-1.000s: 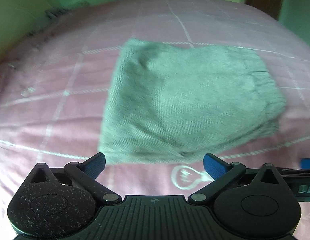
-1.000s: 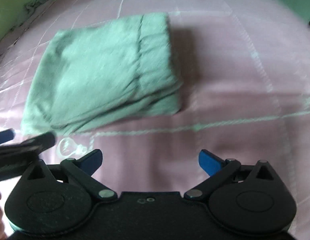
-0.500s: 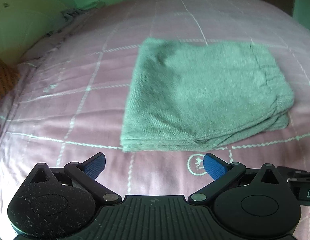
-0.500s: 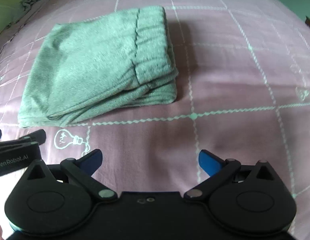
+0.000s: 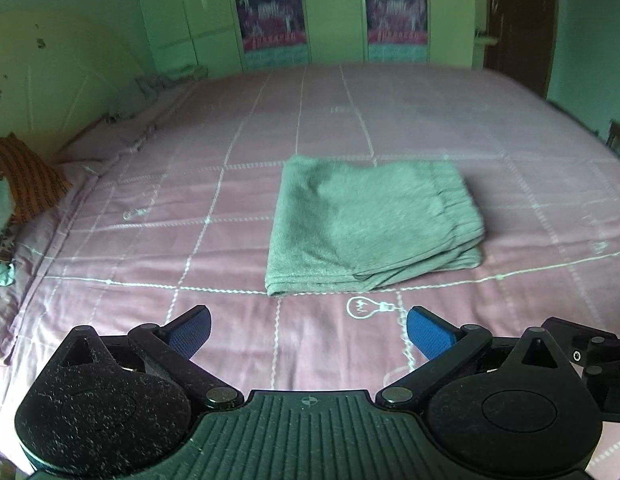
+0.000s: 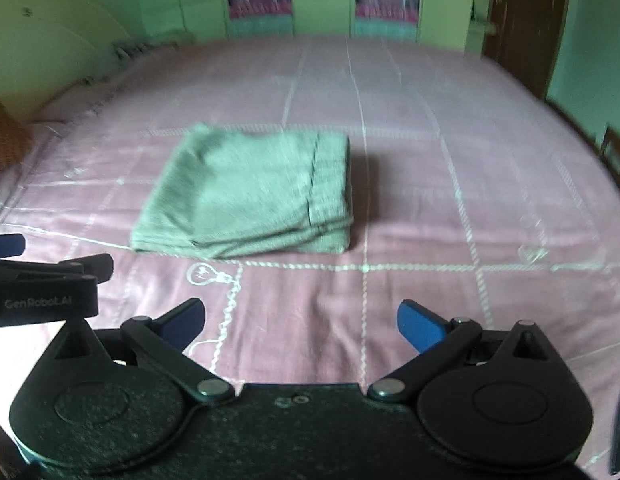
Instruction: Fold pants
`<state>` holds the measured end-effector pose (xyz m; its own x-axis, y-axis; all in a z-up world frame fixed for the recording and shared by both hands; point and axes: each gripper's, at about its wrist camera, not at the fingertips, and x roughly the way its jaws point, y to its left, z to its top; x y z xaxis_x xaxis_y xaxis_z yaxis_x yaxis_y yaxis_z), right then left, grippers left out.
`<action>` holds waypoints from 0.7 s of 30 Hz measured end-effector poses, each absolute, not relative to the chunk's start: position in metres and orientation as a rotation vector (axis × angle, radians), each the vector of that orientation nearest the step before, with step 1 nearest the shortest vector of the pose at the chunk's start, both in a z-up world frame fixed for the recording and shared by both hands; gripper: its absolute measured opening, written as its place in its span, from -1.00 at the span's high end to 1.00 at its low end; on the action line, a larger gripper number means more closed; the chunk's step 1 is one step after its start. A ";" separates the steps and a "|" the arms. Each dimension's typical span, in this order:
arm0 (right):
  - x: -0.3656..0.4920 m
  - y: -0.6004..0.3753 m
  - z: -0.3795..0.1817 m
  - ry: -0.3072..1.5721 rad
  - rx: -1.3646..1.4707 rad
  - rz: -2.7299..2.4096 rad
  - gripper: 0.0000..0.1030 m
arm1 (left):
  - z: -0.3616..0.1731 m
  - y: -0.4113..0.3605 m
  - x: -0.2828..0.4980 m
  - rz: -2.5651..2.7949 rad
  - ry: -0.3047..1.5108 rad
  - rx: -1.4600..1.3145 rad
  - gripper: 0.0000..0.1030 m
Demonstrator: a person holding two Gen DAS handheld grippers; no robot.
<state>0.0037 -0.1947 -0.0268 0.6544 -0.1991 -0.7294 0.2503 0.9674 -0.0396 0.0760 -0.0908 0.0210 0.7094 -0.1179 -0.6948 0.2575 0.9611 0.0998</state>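
The grey-green pants (image 5: 370,224) lie folded into a flat rectangular stack on the pink bed, with the elastic waistband at the right side. They also show in the right wrist view (image 6: 249,196). My left gripper (image 5: 307,330) is open and empty, held back from the stack's near edge. My right gripper (image 6: 299,324) is open and empty, also short of the stack. The left gripper's side shows at the left edge of the right wrist view (image 6: 45,280).
The pink checked bedsheet (image 5: 189,208) covers a wide bed. An orange patterned cloth (image 5: 25,184) lies at the bed's left edge by the wall. Green wardrobes (image 5: 330,12) stand behind the bed and a dark door (image 5: 518,20) is at the back right.
Both grippers have pulled back and tilted up from the folded pants, so the stack looks smaller and farther and the room's far wall has come into view.
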 end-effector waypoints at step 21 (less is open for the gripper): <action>-0.126 -0.139 0.024 0.566 0.077 -0.345 -0.99 | 0.074 -0.047 -0.047 -0.235 0.667 0.105 -1.00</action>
<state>-0.1260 -0.1389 0.0244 0.7882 -0.2986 -0.5381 0.3408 0.9399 -0.0224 -0.0471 -0.0472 0.0739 0.7605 -0.1825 -0.6232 0.2494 0.9682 0.0208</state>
